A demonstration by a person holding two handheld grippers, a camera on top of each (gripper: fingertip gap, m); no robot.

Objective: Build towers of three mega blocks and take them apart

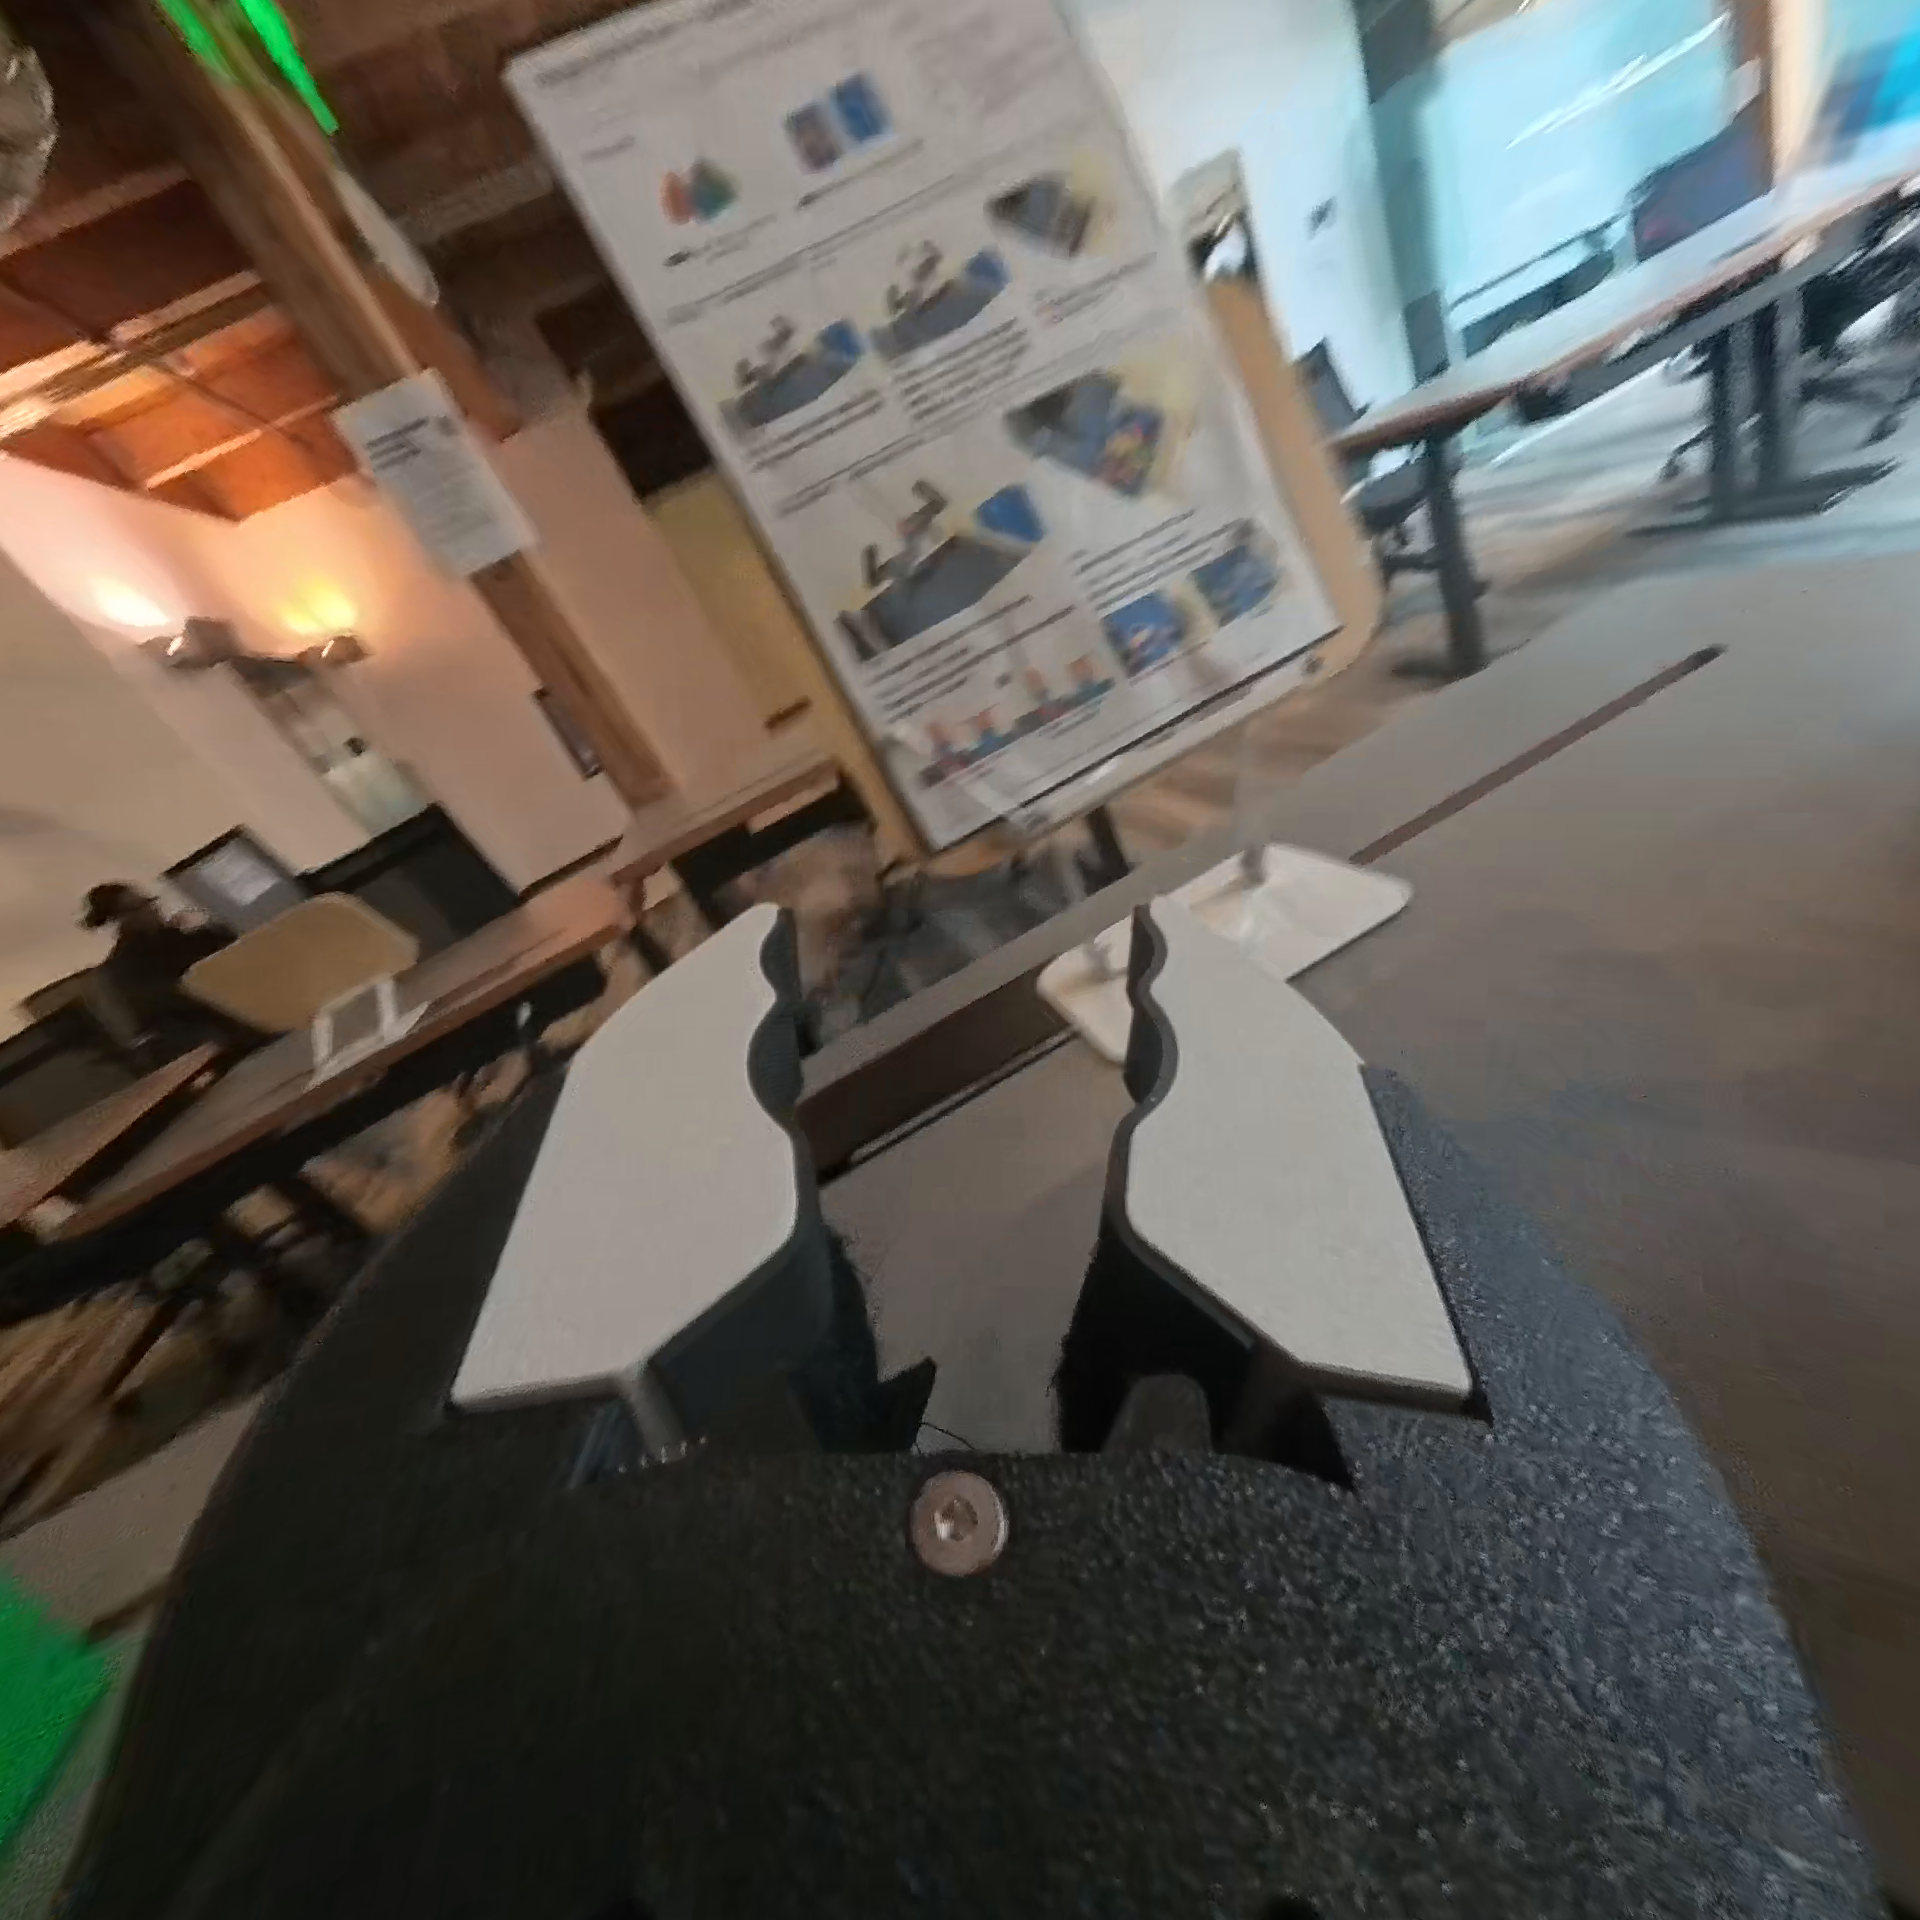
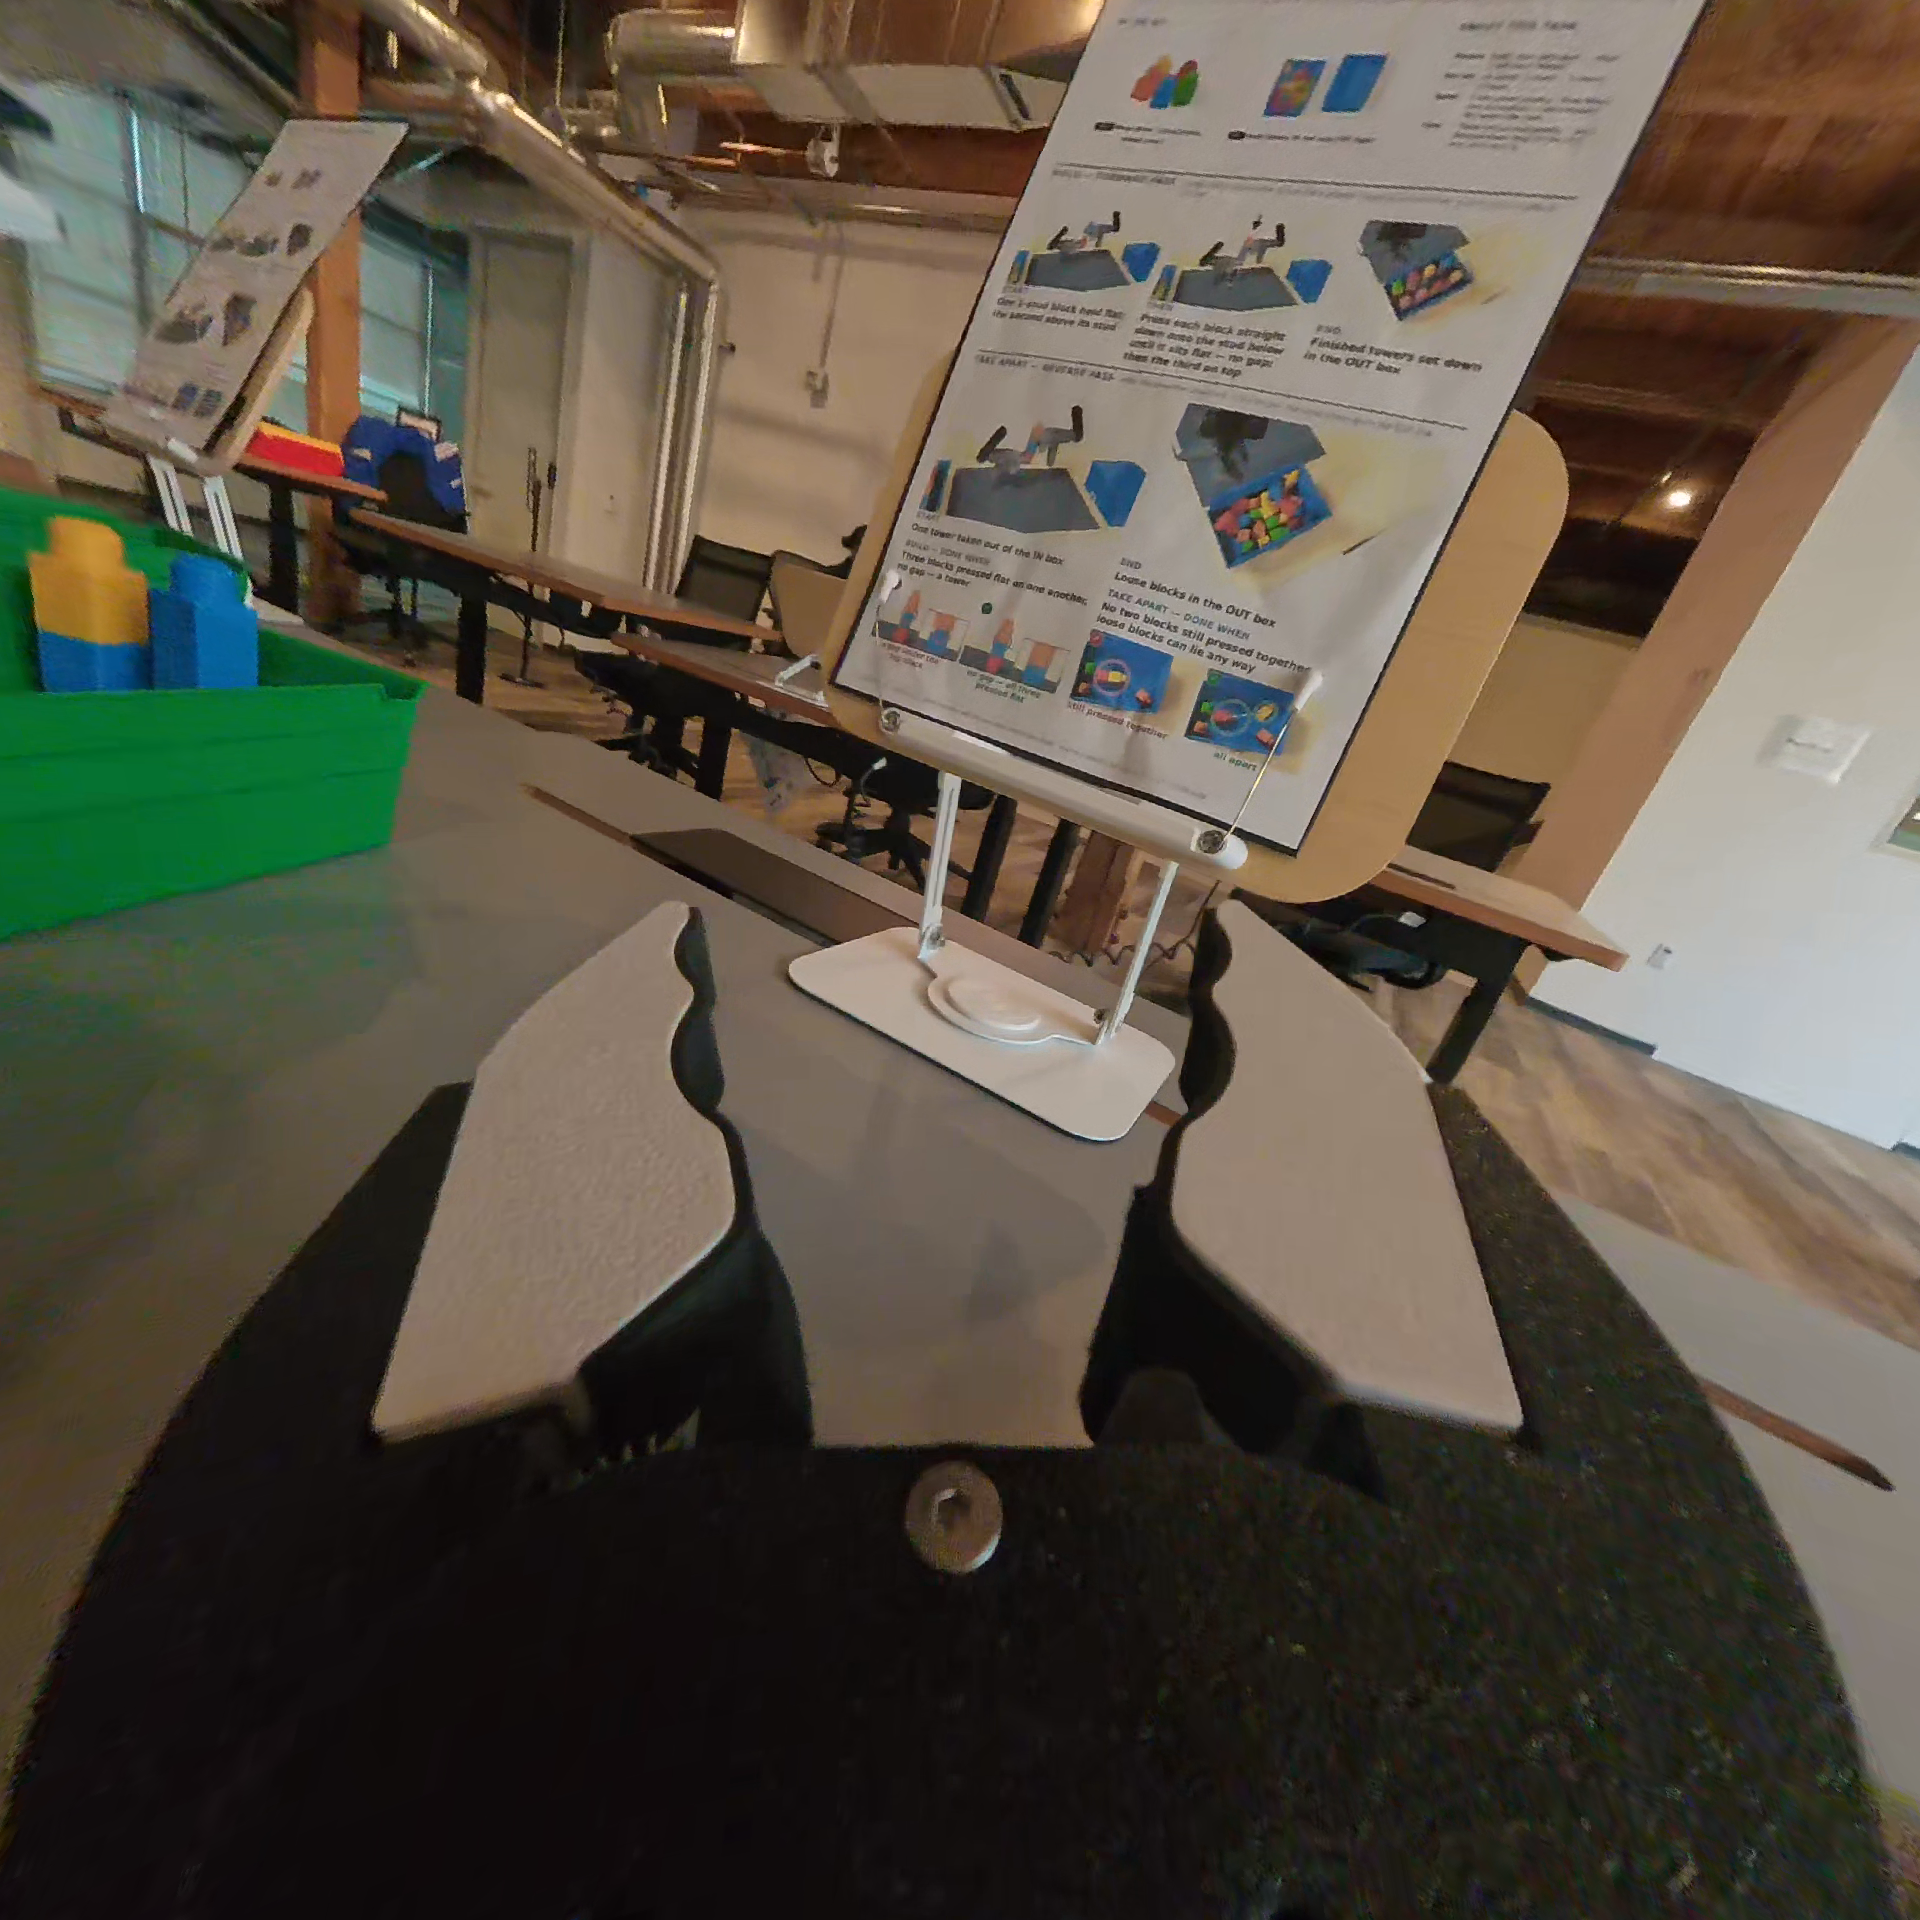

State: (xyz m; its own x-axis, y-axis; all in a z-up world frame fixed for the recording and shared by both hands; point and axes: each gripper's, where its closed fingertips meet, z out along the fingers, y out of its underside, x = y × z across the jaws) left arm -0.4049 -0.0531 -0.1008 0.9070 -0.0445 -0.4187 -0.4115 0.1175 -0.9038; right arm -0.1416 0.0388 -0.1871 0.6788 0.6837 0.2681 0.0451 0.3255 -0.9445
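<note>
The left hand-held gripper (image 1: 961, 961) hangs over the grey tabletop (image 1: 1558, 1195) with jaws apart and empty; the right hand-held gripper (image 2: 951, 966) is likewise spread, holding nothing; ahead stands an instruction sheet (image 2: 1247, 395) on a white stand (image 2: 987, 1013); mega blocks (image 2: 140, 618), yellow and blue, sit in a green bin (image 2: 197, 769) far left.

Open-plan office, perhaps a lab, rows of desks (image 2: 582, 582), exposed ducts (image 2: 540, 135), instruction poster (image 2: 1247, 416)

Green bin (image 2: 197, 769), yellow-on-blue block tower (image 2: 88, 623), grey table (image 2: 260, 1039).
</note>
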